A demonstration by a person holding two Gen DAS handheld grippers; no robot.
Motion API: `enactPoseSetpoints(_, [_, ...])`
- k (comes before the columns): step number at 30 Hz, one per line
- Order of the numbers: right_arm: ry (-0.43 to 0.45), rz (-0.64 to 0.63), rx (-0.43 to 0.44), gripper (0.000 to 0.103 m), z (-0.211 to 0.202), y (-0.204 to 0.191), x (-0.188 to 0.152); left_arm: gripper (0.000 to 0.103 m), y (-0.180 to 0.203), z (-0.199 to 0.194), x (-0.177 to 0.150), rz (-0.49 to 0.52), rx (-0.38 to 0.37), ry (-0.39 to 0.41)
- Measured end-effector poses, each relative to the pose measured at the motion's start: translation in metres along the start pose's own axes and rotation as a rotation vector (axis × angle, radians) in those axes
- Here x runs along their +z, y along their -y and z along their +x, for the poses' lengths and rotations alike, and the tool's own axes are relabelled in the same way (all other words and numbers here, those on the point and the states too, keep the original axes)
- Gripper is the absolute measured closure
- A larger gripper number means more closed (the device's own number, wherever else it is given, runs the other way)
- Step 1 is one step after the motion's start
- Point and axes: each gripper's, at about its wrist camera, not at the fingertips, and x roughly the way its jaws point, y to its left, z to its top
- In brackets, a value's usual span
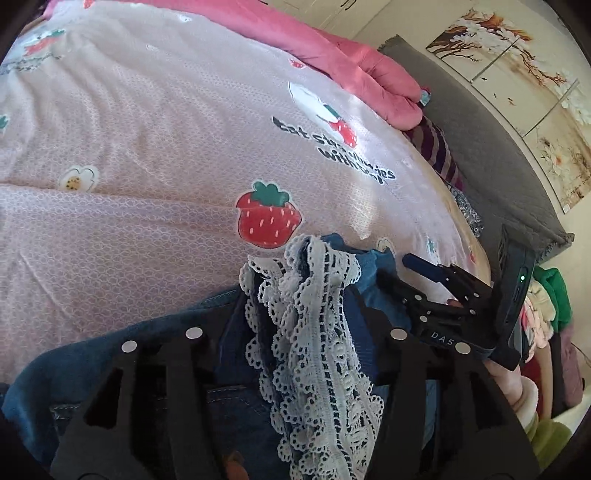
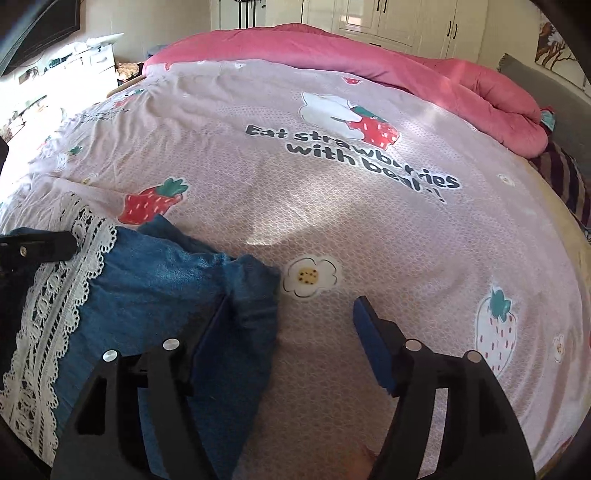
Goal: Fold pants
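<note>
Both wrist views look over a bed covered by a pink sheet printed with strawberries, flowers and the words "Eat strawberries with bears!". A pink quilt is bunched along the far edge of the bed.

Pants: blue denim with a white lace trim. They lie on the near part of the sheet, at lower left in the right wrist view and filling the bottom of the left wrist view.

Left tongs: the lace trim and a fold of denim rise between the two black arms, bunched upward. The fingertips are hidden behind the cloth, so I cannot tell whether these tongs are clamped on it or merely around it. In the right wrist view one black tip of the left tongs rests against the lace at the left edge.

Right tongs: spread wide apart, blue pads facing each other. The left pad sits at the denim's right edge, with a lobe of denim lying inside the gap just beside it; the right pad is over bare sheet. Nothing is pinched. In the left wrist view the right tongs appear at right, just beside the pants.

Background: white wardrobe doors, flower paintings on the wall, a grey headboard.
</note>
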Motion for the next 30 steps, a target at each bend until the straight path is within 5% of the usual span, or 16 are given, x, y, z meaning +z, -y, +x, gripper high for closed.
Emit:
enactPoseSetpoints(4, [0.043, 0.016, 0.017, 0.035, -0.022, 0.001, -0.007, 0.049, 0.0, -0.026, -0.009, 0.014, 0.043, 0.068])
enactPoseSetpoints(6, [0.109, 0.019, 0.065, 0.035, -0.044, 0.001, -0.016, 0.037, 0.004, -0.045, -0.016, 0.034, 0.059, 0.112])
enactPoseSetpoints(12, [0.195, 0.016, 0.19, 0.028, -0.097, -0.009, -0.04, 0.024, 0.029, -0.078, -0.04, 0.132, 0.143, 0.184])
enactPoseSetpoints(20, [0.188, -0.132, 0.277, 0.024, -0.133, -0.047, -0.074, 0.021, 0.06, -0.094, -0.072, 0.198, 0.243, 0.268])
enactPoseSetpoints(22, [0.177, -0.158, 0.312, 0.026, -0.136, -0.054, -0.082, 0.024, 0.066, -0.094, -0.077, 0.201, 0.241, 0.263])
enactPoseSetpoints(27, [0.108, -0.199, 0.351, 0.084, -0.13, -0.07, -0.094, 0.05, 0.081, -0.092, -0.091, 0.225, 0.17, 0.214])
enactPoseSetpoints(30, [0.079, -0.205, 0.368, 0.087, -0.124, -0.075, -0.097, 0.076, 0.09, -0.084, -0.101, 0.225, 0.129, 0.155])
